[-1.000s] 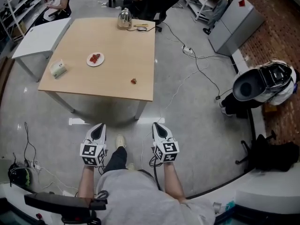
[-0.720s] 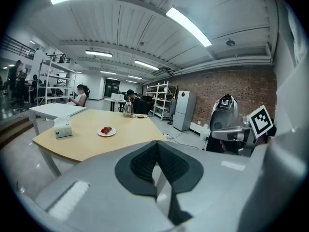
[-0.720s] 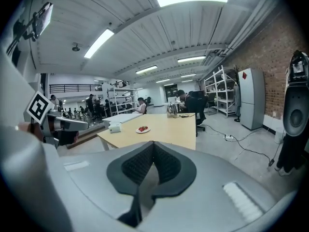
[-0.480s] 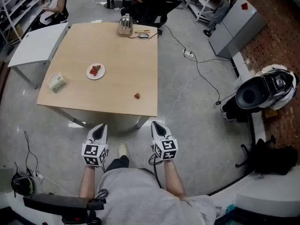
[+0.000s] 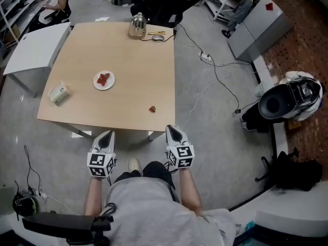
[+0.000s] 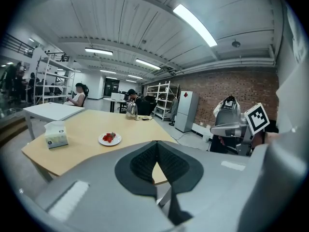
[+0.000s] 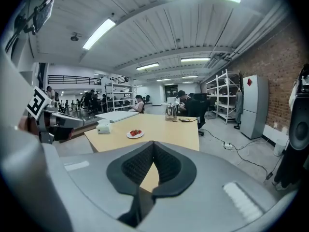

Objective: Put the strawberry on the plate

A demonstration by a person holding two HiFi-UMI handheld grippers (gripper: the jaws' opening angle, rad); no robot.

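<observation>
Head view first: both grippers are held out in front of the person, short of the near edge of the table (image 5: 128, 55). The left gripper (image 5: 106, 135) and right gripper (image 5: 175, 131) both point toward it, and neither is over the tabletop yet. The strawberry (image 5: 152, 109) sits alone close to the near right edge. The plate (image 5: 96, 82) is well apart from it, further in and to the left, with some red pieces already on it. There's also a tissue box (image 5: 59, 93) by the left edge and a kettle (image 5: 136, 25) at the far side.

Left gripper view: the left gripper (image 6: 155, 151) has its jaws pressed together at the tips with nothing between them. The plate (image 6: 103, 141) shows past them, but I can't pick out the strawberry here.

Right gripper view: same deal. The right gripper (image 7: 153, 151) has its jaws closed tip to tip and is empty, with the plate (image 7: 130, 136) further up the table.

What worries me is that the berry is tiny and right by the edge. If whichever gripper goes for it comes in with its jaws not yet spread, it'll probably just poke the thing and roll it onto the floor. Pinch too hard and it's mush, too soft and it drops on the long carry to the plate. The red pieces on the plate could also get knocked around on the drop-off.
</observation>
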